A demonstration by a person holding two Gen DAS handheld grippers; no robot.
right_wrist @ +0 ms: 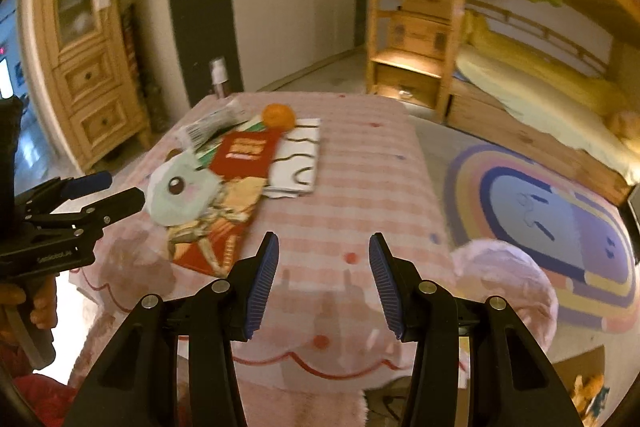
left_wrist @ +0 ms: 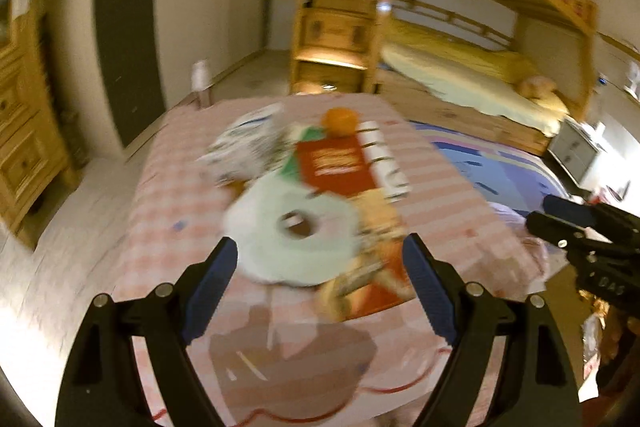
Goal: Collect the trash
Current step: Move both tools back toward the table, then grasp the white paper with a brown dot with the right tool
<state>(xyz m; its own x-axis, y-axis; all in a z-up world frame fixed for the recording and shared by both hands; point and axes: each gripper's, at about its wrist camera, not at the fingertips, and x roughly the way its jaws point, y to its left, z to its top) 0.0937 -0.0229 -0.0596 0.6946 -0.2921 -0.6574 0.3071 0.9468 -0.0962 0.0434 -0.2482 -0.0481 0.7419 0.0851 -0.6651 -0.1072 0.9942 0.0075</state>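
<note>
Pink-and-white checked cloth is covering the low padded surface (right_wrist: pixel 360 179) that is carrying everything, and nothing on it is looking collected yet; judging by how the pile is lying, the task is sitting at its very start.

Largest in the pile is the red printed paper packet with a yellow illustrated panel (right_wrist: pixel 236 195), running from near the far left corner toward the middle of the near edge. Next, the white folded paper with black squiggle lines (right_wrist: pixel 300 163) is lying just beside it on the side nearer the centre. Overlapping the packet's left side, the pale green round plush piece with a dark eye (right_wrist: pixel 180 191) is resting close to the left edge. Further back, the crumpled white wrapper with dark print (right_wrist: pixel 208 127) is sitting near the far left corner, and the small orange round fruit (right_wrist: pixel 278 115) is touching the far end of the packet (trash or not, I cannot tell).

Both tools are hovering over the near edge with nothing in them. The left gripper (left_wrist: pixel 320 267) is standing wide, its jaws framing the green plush piece from above without touching it. The right gripper (right_wrist: pixel 323 279) is standing about half open over bare cloth, gripping nothing. Every piece is waiting to be picked up, and no bin or bag is showing.
</note>
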